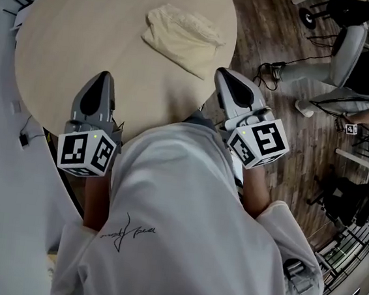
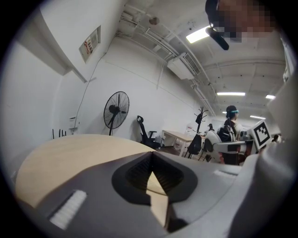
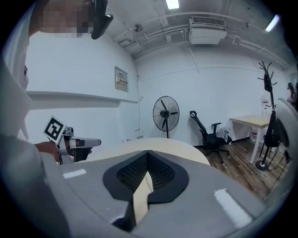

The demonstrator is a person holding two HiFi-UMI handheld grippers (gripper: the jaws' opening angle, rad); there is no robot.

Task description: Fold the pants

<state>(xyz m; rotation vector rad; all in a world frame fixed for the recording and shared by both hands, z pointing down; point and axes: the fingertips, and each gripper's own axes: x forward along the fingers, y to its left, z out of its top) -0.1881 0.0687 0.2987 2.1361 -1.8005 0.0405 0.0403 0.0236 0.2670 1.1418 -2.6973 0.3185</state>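
Note:
The cream pants [image 1: 183,37] lie folded into a small bundle on the far side of the round wooden table [image 1: 78,41]. Both grippers hover over the table's near edge, well short of the pants. My left gripper [image 1: 102,80] is at the left and is shut with nothing in it; in the left gripper view its jaws [image 2: 151,158] meet with only tabletop beyond them. My right gripper [image 1: 225,74] is at the right, just below the bundle's near corner, also shut and empty [image 3: 146,157]. Neither gripper view shows the pants. The person's grey-clothed body fills the lower head view.
A grey office chair [image 1: 349,49] and cables stand on the wooden floor right of the table. A standing fan [image 3: 166,111], a black chair [image 3: 209,135] and a desk [image 3: 249,122] are beyond the table. Another person [image 2: 230,128] sits further off.

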